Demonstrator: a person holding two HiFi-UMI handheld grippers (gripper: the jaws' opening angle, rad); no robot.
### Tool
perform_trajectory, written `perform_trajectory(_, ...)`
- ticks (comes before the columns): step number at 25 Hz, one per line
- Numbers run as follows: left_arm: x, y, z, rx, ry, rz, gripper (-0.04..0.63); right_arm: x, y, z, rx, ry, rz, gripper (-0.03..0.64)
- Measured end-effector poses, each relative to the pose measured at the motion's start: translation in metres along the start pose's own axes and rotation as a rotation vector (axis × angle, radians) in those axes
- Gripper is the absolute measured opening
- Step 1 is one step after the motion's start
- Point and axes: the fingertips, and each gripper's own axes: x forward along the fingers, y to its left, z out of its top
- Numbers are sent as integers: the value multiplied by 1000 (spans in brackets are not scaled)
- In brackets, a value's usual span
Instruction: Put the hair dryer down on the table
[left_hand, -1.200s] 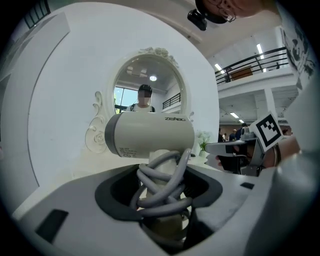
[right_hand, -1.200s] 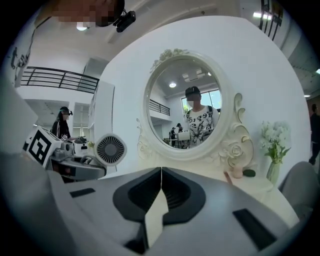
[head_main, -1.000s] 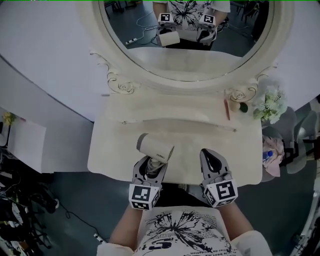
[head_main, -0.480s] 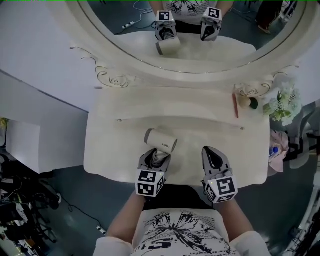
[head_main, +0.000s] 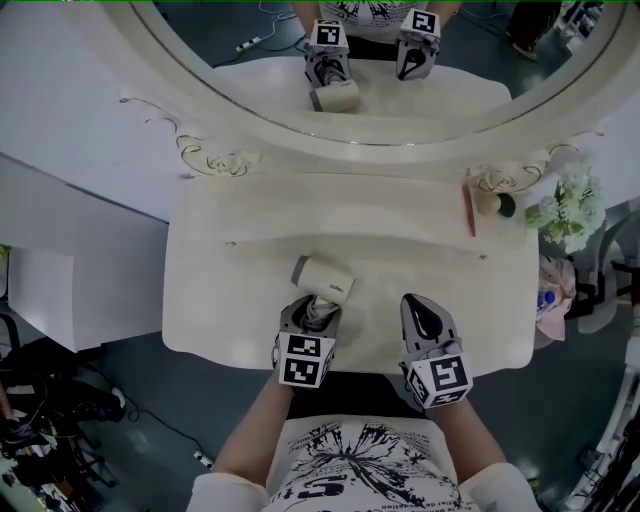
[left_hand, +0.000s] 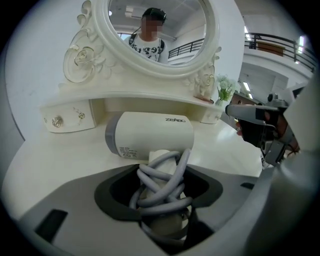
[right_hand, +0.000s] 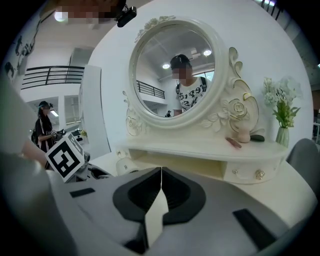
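Note:
The white hair dryer (head_main: 324, 278) has a grey rear cap, and its barrel lies across the cream dressing table (head_main: 230, 300) near the front edge. My left gripper (head_main: 313, 316) is shut on its handle, which is wrapped in grey cord (left_hand: 162, 182). In the left gripper view the barrel (left_hand: 150, 136) stands just beyond the jaws. Whether the dryer touches the tabletop I cannot tell. My right gripper (head_main: 424, 319) is to its right over the table, jaws shut with nothing between them (right_hand: 160, 172).
A large oval mirror (head_main: 370, 60) in an ornate frame rises behind a raised shelf with small drawers. On the shelf's right end lie a pink stick (head_main: 467, 208) and a small brush (head_main: 492, 205); white flowers (head_main: 570, 208) stand beyond.
The left gripper and dryer have shifted slightly right and toward the table's front edge. The head view has tilted, showing more mirror. The right gripper stays put.

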Motion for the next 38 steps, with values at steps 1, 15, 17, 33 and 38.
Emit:
perform_trajectory(1, 1, -1, -1, 8, 12, -4, 252, 0, 1, 0, 4, 6, 4, 20)
perform_trajectory(15, -31, -8, 25, 54, -143, 30, 275, -18, 16, 19, 33, 5, 54, 20)
perform_trajectory(17, -50, -12, 42, 73, -219, 33, 275, -24, 21, 25, 28, 5, 71, 20)
perform_trajectory(33, -182, -45, 136, 80, -630, 45, 34, -87, 44, 108, -80, -238, 95, 19)
perform_trajectory(38, -213, -48, 153, 110, -719, 60, 21, -105, 50, 127, -133, -316, 103, 18)
